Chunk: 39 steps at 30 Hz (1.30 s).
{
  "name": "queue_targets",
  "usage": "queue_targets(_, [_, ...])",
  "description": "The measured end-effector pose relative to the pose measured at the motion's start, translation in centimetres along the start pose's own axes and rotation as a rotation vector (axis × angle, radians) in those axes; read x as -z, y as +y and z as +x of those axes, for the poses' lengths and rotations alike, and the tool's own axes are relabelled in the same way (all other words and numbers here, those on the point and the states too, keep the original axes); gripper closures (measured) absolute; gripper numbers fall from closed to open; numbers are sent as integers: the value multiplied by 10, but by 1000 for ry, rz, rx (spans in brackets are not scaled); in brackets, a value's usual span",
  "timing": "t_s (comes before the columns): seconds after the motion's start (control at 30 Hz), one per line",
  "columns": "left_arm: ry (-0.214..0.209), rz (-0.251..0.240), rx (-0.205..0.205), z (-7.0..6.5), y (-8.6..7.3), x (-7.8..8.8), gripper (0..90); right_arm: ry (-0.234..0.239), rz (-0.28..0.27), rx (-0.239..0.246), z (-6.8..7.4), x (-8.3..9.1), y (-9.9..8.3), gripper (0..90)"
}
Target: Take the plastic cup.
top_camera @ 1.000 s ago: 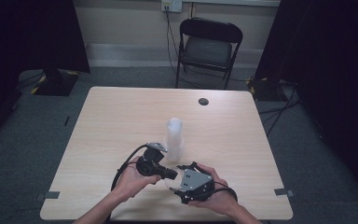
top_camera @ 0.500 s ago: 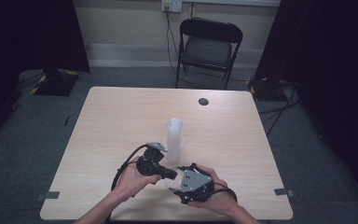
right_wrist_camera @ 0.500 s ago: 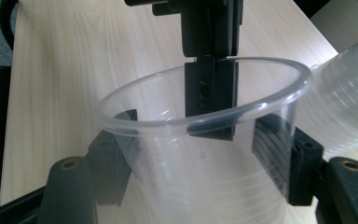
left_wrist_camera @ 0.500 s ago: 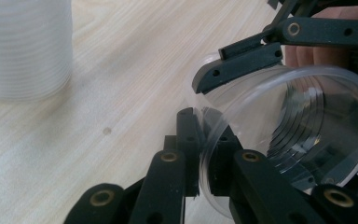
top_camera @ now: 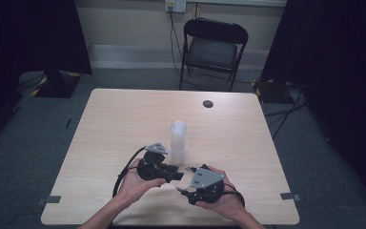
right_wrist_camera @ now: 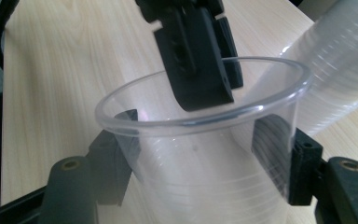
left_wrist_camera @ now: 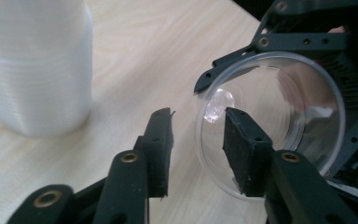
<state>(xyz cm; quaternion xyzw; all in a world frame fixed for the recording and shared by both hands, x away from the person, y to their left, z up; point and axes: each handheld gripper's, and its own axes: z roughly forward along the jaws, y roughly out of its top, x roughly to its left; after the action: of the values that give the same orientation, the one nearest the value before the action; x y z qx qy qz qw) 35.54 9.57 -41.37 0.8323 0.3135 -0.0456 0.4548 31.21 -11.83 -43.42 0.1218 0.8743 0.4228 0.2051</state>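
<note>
A single clear plastic cup (right_wrist_camera: 214, 186) lies between the pads of my right gripper (right_wrist_camera: 198, 140), which has just been closing and is shut on the cup's sides. My left gripper (left_wrist_camera: 198, 116) has just been opening. Its jaws straddle the cup's rim (left_wrist_camera: 279, 107), one inside and one outside, with a gap on each side. A tall stack of clear cups (top_camera: 177, 138) stands upright on the table just beyond both grippers, and it appears beside the left gripper (top_camera: 174, 172) as the stack (left_wrist_camera: 37, 65). The right gripper (top_camera: 186, 183) sits close to the front edge.
The light wooden table (top_camera: 124, 119) carries a small black disc (top_camera: 208, 103) near its far edge. A black folding chair (top_camera: 213, 47) stands behind the table. Black cables trail from both grippers toward the person's wrists.
</note>
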Motion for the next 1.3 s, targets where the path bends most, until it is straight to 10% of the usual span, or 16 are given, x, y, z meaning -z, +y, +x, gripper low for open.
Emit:
queue_targets(0.87, [166, -196, 2, 6, -19, 24, 334, -66, -49, -154, -23, 13, -10, 334])
queue_targets(1.3, [299, -232, -126, 10, -30, 33, 260, -140, -63, -282, -46, 23, -17, 335])
